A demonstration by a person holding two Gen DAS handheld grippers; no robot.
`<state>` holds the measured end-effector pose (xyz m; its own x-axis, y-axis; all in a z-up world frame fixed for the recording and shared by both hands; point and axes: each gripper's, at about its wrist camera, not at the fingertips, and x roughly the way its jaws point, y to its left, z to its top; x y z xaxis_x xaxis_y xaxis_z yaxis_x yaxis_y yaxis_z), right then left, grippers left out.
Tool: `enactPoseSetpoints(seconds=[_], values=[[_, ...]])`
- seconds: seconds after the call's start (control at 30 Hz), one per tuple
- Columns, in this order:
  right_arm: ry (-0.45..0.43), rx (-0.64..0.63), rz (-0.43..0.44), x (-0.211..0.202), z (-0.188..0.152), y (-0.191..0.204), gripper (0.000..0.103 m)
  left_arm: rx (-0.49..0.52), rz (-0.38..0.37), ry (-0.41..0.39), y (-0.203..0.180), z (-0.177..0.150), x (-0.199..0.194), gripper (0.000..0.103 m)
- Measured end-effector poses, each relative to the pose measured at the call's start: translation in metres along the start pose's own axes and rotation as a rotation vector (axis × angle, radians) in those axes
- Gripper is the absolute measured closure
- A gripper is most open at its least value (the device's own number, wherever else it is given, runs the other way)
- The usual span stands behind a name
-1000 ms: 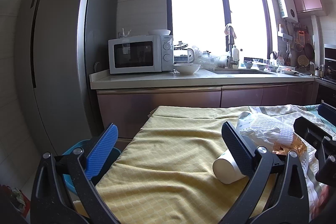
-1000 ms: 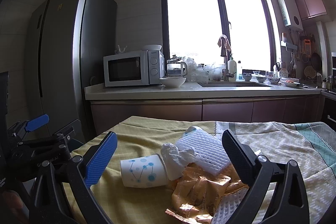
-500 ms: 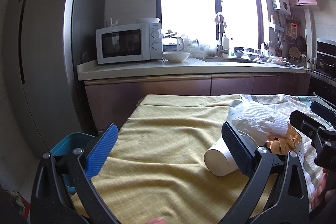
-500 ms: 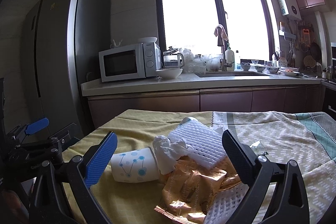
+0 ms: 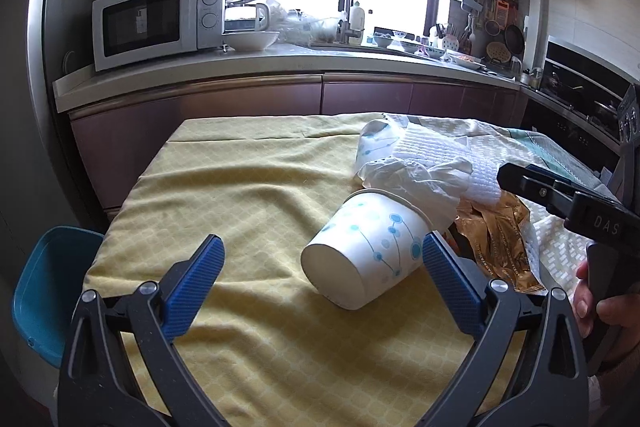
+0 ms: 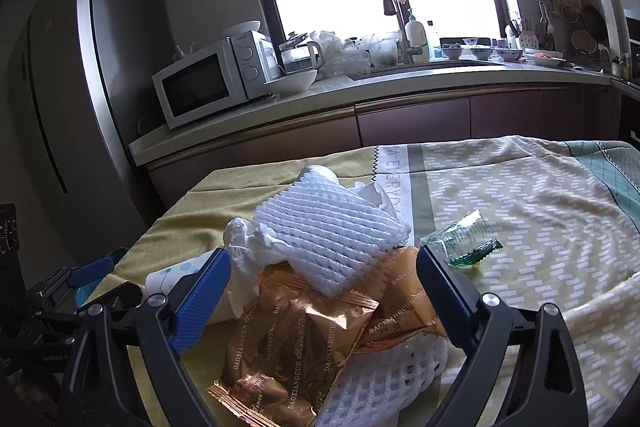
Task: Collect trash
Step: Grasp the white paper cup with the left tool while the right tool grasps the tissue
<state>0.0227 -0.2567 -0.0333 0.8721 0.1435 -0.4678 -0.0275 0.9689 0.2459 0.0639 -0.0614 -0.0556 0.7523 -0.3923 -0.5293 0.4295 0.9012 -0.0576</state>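
Observation:
A heap of trash lies on the yellow tablecloth [image 5: 224, 187]. A white paper cup with blue dots [image 5: 368, 255] lies on its side. My left gripper [image 5: 322, 241] is open, and the cup's base sits between its fingers, close to the right one. Behind the cup are a crumpled tissue [image 5: 416, 183], a second cup [image 5: 376, 143] and a white foam net [image 6: 328, 227]. My right gripper [image 6: 323, 255] hangs over the gold snack wrappers [image 6: 304, 331]. Its jaws are closing, with the wrappers and foam between them but untouched. A green wrapper [image 6: 460, 239] lies just right of it.
A blue bin [image 5: 40, 287] stands off the table's left edge. A counter [image 5: 280, 63] with a microwave [image 5: 156, 19], a bowl and a sink runs behind the table, and a tall fridge [image 6: 80, 87] stands at the left. A person's hand [image 5: 600, 303] holds the right gripper.
Both grippers have moved forward and tipped down toward the trash. The cup now lies between the left fingers, and the wrappers between the right ones. The right jaws stand a little narrower.

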Motion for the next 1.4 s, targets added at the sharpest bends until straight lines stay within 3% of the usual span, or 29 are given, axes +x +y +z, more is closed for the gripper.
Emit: enactPoseSetpoints(seconds=[0.13, 0.23, 0.3, 0.4, 0.53, 0.7, 1.07, 1.2, 1.33, 1.37, 1.4], values=[[0.022, -0.065, 0.086, 0.01, 0.004, 0.019, 0.031, 0.0, -0.075, 0.039, 0.0, 0.004, 0.016, 0.006], [0.064, -0.078, 0.121, 0.024, 0.006, 0.027, 0.04, 0.009, -0.125, 0.074, -0.001, 0.005, 0.028, 0.012], [0.095, -0.077, 0.138, 0.033, 0.007, 0.03, 0.05, 0.002, -0.149, 0.1, 0.0, 0.005, 0.034, 0.024], [0.146, -0.048, 0.18, 0.045, 0.006, 0.03, 0.076, -0.025, -0.19, 0.131, 0.003, 0.003, 0.042, 0.042], [0.159, -0.048, 0.197, 0.045, 0.004, 0.032, 0.09, -0.056, -0.214, 0.132, 0.008, 0.002, 0.046, 0.049], [0.157, -0.057, 0.227, 0.042, 0.006, 0.038, 0.096, -0.075, -0.222, 0.126, 0.015, 0.001, 0.038, 0.053], [0.148, -0.064, 0.273, 0.04, 0.013, 0.053, 0.099, -0.079, -0.21, 0.092, 0.034, -0.008, 0.004, 0.054], [0.165, -0.058, 0.272, 0.044, 0.009, 0.054, 0.099, -0.063, -0.206, 0.113, 0.036, -0.016, 0.009, 0.032], [0.175, -0.046, 0.272, 0.045, 0.008, 0.053, 0.099, -0.055, -0.229, 0.125, 0.033, -0.017, 0.014, 0.034], [0.173, -0.046, 0.272, 0.045, 0.009, 0.053, 0.099, -0.055, -0.238, 0.13, 0.032, -0.017, 0.016, 0.042], [0.169, -0.047, 0.272, 0.044, 0.01, 0.054, 0.099, -0.057, -0.247, 0.137, 0.032, -0.017, 0.017, 0.044]])
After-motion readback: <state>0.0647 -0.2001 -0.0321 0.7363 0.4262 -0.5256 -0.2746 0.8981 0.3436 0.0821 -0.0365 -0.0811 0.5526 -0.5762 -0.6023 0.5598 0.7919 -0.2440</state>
